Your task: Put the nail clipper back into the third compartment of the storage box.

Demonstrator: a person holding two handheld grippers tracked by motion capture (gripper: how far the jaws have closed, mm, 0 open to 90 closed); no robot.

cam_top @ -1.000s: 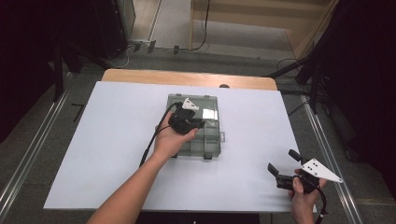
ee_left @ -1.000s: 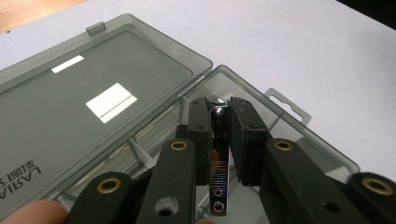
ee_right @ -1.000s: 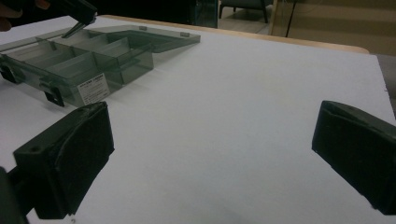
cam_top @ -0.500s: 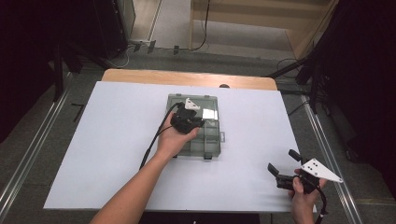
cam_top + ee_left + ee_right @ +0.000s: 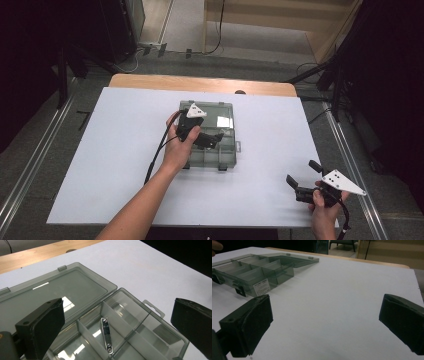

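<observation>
A person's left tool (image 5: 212,140) hangs over an open smoky-grey compartment box (image 5: 226,152) lying near the middle of the white desk (image 5: 100,165), a little toward its far edge, its jaws spread wide after just opening, with nothing pinched between them. In the left gripper view, a small metal nail clipper (image 5: 106,335) lies loose in one of the box's inner compartments, resting along a divider wall, below and between the two black jaws and touching neither. The box's clear lid (image 5: 62,290) is folded back flat on the desk on the side toward the far edge, where a strip of bare wood (image 5: 200,82) shows beyond the white surface. The left hand (image 5: 177,147) grips the tool's body from the near side, its cable (image 5: 155,160) trailing back along the forearm toward the near edge. The right tool (image 5: 304,181) is held close to the desk's near right corner, well apart from the box, its jaws likewise spread and holding nothing; in the right gripper view only bare white desk lies between them, with the box (image 5: 254,272) farther off, a white label (image 5: 261,287) on its near wall. The right hand (image 5: 325,212) comes in at the near edge, the grey three-cornered plate (image 5: 342,182) on top of its tool.
</observation>
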